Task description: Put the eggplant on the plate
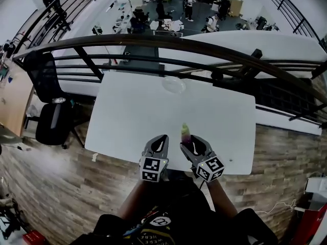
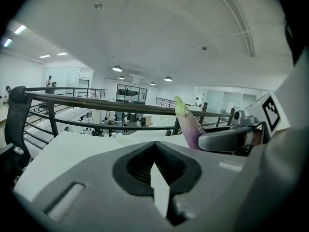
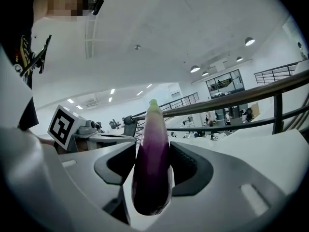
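White counter [image 1: 133,111] in the head view, clear plate [image 1: 174,84] near its far edge. Left tongs [image 1: 162,139] and right tongs [image 1: 190,140] sit side by side over the near edge. Eggplant [image 1: 186,133] sticks out forward from the right tongs, green tip away from the person, well apart from the plate. Black chair [image 1: 51,111] stands left of the counter and a dark railing [image 1: 204,47] runs behind it.

Left gripper view: jaw tips pressed together, nothing between them, only a small gap lower down showing the counter. The eggplant shows to the right, in the other tongs.

Right gripper view: jaws pinching the eggplant on both sides around its purple middle, pale green end pointing up and outward.
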Available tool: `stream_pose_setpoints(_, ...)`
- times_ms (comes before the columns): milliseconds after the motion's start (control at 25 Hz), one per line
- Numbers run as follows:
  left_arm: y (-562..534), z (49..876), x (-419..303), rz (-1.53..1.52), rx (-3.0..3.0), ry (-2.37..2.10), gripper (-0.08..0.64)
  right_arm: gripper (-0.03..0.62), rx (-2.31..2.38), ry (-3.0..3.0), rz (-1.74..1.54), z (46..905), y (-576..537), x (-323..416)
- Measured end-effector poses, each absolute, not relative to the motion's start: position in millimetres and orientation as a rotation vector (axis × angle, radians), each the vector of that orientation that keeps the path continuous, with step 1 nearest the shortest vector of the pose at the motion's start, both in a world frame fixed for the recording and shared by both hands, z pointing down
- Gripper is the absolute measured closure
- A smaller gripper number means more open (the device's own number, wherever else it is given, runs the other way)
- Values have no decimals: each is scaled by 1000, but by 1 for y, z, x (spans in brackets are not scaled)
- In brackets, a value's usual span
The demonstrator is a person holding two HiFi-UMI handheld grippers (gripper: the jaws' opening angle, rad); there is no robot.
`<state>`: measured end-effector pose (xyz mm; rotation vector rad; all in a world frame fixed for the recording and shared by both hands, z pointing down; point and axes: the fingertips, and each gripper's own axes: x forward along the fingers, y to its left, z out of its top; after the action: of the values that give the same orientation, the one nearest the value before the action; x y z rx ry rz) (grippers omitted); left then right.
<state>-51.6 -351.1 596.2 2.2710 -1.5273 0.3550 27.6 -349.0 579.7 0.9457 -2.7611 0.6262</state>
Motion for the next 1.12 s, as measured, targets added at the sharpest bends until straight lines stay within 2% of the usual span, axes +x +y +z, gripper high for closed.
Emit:
stream_pose_setpoints(400, -442, 630, -74, 435, 2233, -1534, 555, 368, 775, -2648, 451, 645, -465, -3)
stream_pose_setpoints(840, -435, 673, -143, 449, 2033, -1562, 555, 368, 611, -2133, 190, 831, -694, -56)
stream_pose_setpoints(1120, -428, 686, -176, 418, 1923, -1623, 555, 368, 514, -1897, 79, 869, -728, -73)
